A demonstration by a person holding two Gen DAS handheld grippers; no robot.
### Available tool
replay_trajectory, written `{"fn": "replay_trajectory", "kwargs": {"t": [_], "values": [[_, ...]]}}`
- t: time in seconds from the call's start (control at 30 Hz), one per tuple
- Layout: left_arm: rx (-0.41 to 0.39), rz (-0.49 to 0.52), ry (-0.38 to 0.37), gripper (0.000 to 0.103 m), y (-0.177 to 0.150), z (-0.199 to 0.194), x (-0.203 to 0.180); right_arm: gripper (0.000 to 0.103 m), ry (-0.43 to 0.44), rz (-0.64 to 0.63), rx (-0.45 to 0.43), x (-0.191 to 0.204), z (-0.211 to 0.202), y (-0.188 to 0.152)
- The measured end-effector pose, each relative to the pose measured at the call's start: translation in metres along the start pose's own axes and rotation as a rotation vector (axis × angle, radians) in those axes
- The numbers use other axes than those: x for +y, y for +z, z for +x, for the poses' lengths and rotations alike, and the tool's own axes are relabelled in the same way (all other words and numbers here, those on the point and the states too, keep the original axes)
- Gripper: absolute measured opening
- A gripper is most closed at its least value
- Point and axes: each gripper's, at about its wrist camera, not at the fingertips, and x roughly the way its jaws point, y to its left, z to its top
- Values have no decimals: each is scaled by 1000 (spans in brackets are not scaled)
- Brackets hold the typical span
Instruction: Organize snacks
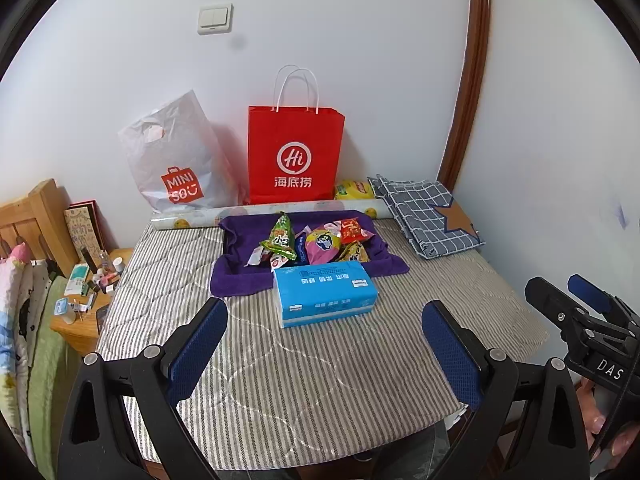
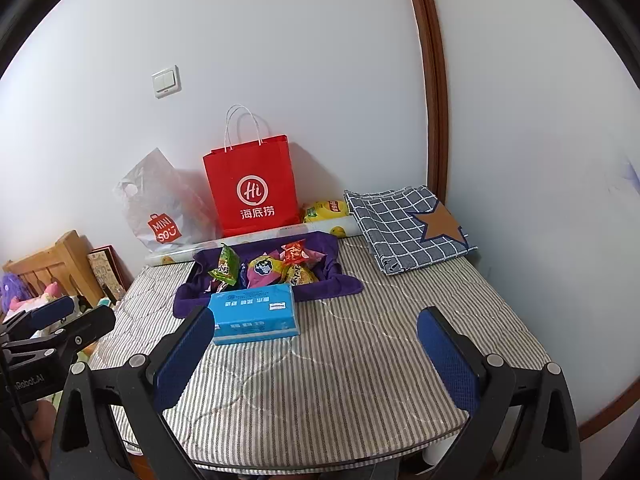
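Several snack packets point(image 1: 316, 242) point(image 2: 264, 268) lie heaped in a tray lined with a purple cloth point(image 1: 236, 280) point(image 2: 188, 300) at the middle of a striped table cover. A green packet point(image 1: 280, 238) point(image 2: 225, 267) stands at the heap's left, a red one point(image 1: 352, 230) point(image 2: 295, 252) at its back right. A blue tissue pack point(image 1: 326, 294) point(image 2: 256, 314) lies just in front of the tray. My left gripper point(image 1: 325, 348) hangs open above the table's near half, empty. My right gripper point(image 2: 316, 356) is also open and empty, to the right of the left one.
A red paper bag point(image 1: 294, 156) point(image 2: 252, 184) and a white plastic bag point(image 1: 176, 156) point(image 2: 160, 204) lean on the back wall. A folded checked cloth point(image 1: 428, 216) point(image 2: 404, 228) lies back right, a yellow packet point(image 1: 354, 190) point(image 2: 326, 210) beside it. A cluttered wooden nightstand point(image 1: 84, 308) stands left.
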Motion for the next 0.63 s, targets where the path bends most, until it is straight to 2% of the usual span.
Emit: {"fn": "replay_trajectory", "kwargs": {"t": [0.63], "values": [[-9,-5,7,97,0,-1,1,102,1,-3,0,3,-1,-2]]}}
